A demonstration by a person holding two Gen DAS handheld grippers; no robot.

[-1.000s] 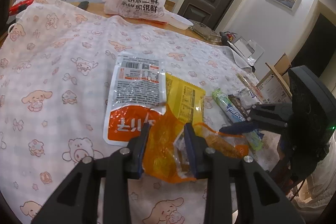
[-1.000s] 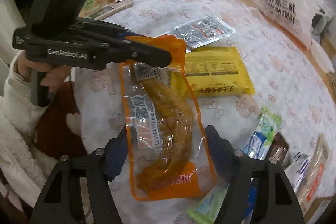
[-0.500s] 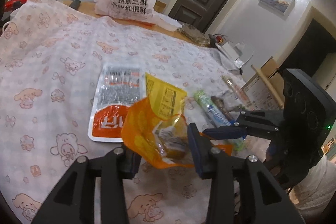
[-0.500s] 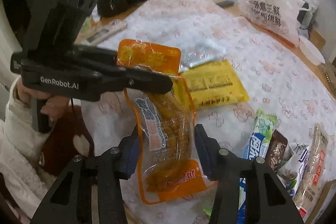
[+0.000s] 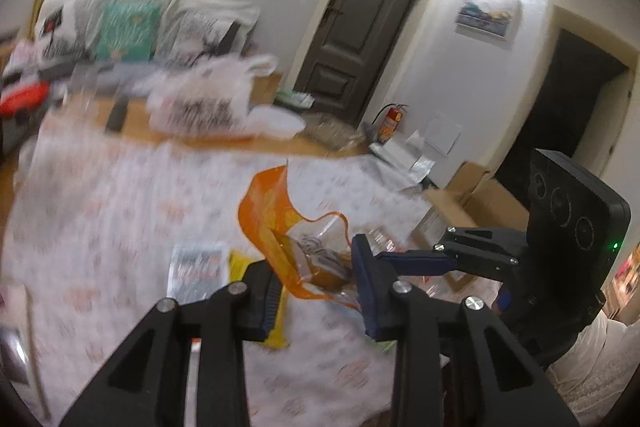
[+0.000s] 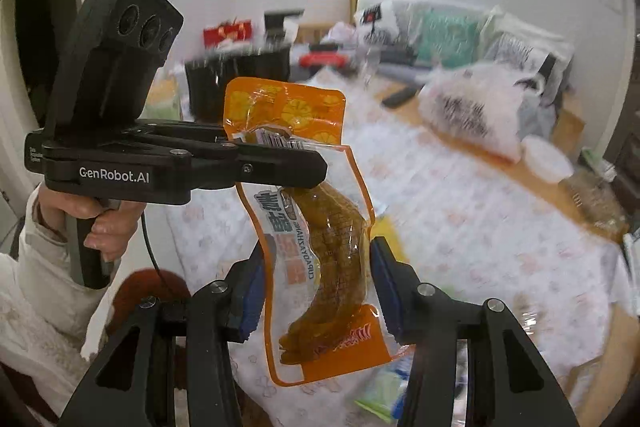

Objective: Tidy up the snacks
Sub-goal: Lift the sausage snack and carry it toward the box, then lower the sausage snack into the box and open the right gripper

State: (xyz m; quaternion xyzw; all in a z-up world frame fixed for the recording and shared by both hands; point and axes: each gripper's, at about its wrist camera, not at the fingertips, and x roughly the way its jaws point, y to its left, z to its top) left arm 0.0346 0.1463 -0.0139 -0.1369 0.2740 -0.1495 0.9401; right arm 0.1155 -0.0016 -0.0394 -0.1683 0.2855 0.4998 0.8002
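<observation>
Right wrist view has the orange snack pouch (image 6: 320,239) hanging upright in the middle of the frame, lifted clear of the worktop (image 6: 472,227) with its patterned cloth; the right hand-held gripper (image 6: 318,291) has its blue pads pressed against the pouch's lower sides, the jaws partly apart with the pack filling the gap; the left hand-held gripper (image 6: 280,163) comes in from the left of the frame and pinches the pouch just under its printed top, its jaws closing on the thin film; a hand (image 6: 96,223) in a pale fleecy sleeve grips its handle at lower left; behind the pouch, in the upper middle, a black pot (image 6: 236,79) stands on the worktop, and to the right a white printed carrier bag (image 6: 476,111) sits blurred, with a white lidded tub (image 6: 548,163) just beside it; at the bottom of the frame a green-and-blue packet (image 6: 380,391) lies under the pouch. Left wrist view is smeared by motion; the pouch (image 5: 276,223) crosses between the two near fingers at centre, hiding part of the cloth; below it at lower centre a silver-and-orange packet (image 5: 196,267) and a yellow packet (image 5: 240,263) lie on the cloth side by side; a cardboard box (image 5: 476,203) stands at the right past the worktop's edge, and a dark door (image 5: 360,31) fills the upper middle.
</observation>
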